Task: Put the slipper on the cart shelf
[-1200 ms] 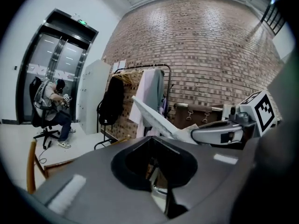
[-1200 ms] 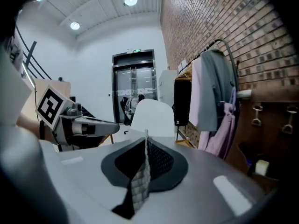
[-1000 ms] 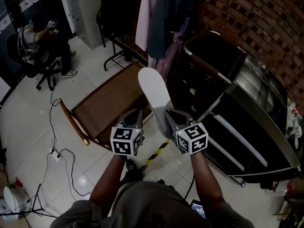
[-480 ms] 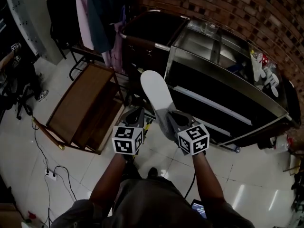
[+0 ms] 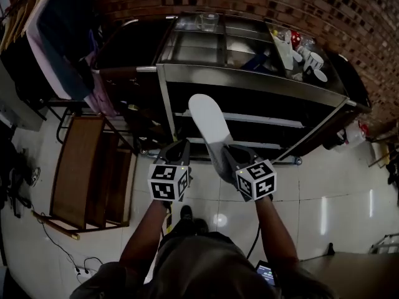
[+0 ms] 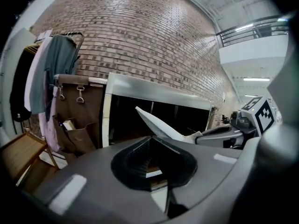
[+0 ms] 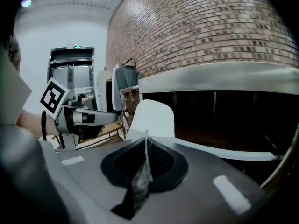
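**At the cart's front: slipper brought up for placing**

Right gripper (image 5: 228,153) is clamped on the heel edge of the slipper (image 5: 207,122), whose pale sole juts toward the cart (image 5: 249,72). Left gripper (image 5: 177,153), jaws together and empty, is level with it, equally short of the cart. Within the last second both hands swung away from the wooden frame (image 5: 78,167), now left of the cart, to face the cart's open shelves (image 5: 268,101) squarely. The carry looks nearly complete, but the slipper is not yet on a shelf.
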### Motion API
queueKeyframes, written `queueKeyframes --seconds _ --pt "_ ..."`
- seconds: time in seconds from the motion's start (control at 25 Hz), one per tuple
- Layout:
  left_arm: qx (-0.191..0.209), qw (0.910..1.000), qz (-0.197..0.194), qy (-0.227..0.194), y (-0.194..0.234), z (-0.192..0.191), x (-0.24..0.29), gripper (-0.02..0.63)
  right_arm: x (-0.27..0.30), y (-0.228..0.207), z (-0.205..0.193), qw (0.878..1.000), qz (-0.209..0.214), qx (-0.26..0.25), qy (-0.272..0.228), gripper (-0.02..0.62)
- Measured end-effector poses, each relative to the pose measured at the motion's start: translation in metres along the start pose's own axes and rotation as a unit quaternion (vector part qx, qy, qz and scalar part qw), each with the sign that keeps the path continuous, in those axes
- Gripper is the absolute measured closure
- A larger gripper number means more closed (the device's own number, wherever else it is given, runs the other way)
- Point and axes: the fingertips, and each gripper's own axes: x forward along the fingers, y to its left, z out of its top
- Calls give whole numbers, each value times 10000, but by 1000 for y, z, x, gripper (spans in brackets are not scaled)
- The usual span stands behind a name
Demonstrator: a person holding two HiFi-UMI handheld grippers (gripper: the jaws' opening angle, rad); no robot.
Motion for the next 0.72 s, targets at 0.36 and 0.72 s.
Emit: queueKeyframes --seconds 0.36,0.72 --pt "225 9950 -952 196 -29 7 64 598 1 -68 -7 9940 -1012 393 102 586" --pt "311 9925 -1132 348 -30 12 112 598 20 -143 0 9849 -1574 723 -43 584"
